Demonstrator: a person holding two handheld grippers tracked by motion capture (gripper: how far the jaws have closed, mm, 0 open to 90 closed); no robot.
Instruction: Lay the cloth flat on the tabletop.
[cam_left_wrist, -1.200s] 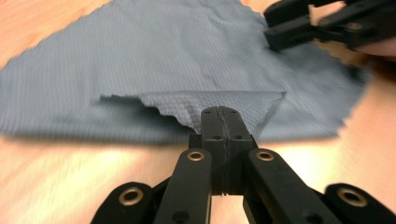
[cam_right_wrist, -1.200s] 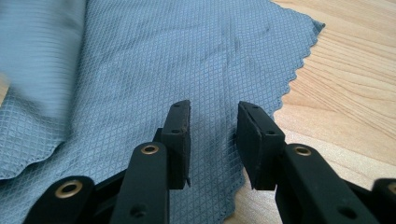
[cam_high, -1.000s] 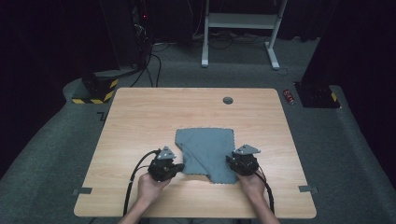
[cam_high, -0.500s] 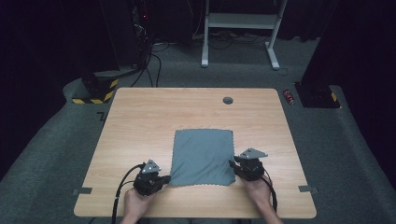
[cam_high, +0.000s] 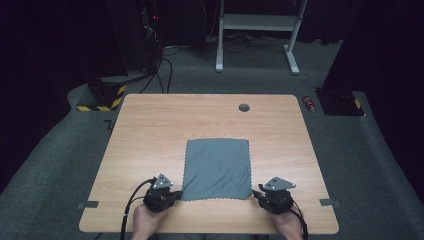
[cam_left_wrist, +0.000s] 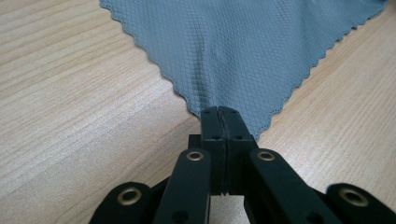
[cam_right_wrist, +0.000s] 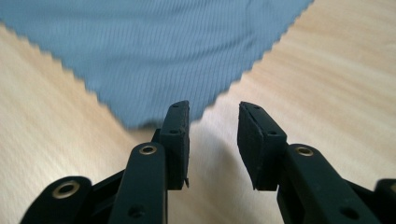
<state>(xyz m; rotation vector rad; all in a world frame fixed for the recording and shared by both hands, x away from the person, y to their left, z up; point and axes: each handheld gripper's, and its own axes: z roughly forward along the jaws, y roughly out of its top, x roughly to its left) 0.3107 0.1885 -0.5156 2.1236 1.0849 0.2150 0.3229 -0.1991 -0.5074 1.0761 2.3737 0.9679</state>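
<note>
Your left claw (cam_left_wrist: 222, 122) pinches the near corner of the grey cloth (cam_high: 217, 167), spread flat on the table (cam_high: 150, 130); your right claw (cam_right_wrist: 212, 140) gapes empty. Thin, limp fabric: grip corners.

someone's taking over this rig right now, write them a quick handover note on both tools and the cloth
Left tool: shut on the near left corner of the grey square microfibre cloth.
Right tool: open, just off the cloth's near right corner, holding nothing.
Cloth: lies flat and spread out on the light wooden table, near the front edge, between the two tools.
Done: cloth appears laid out smooth.
Left: probably release the left corner, or regrip the right corner if folding follows.
</note>
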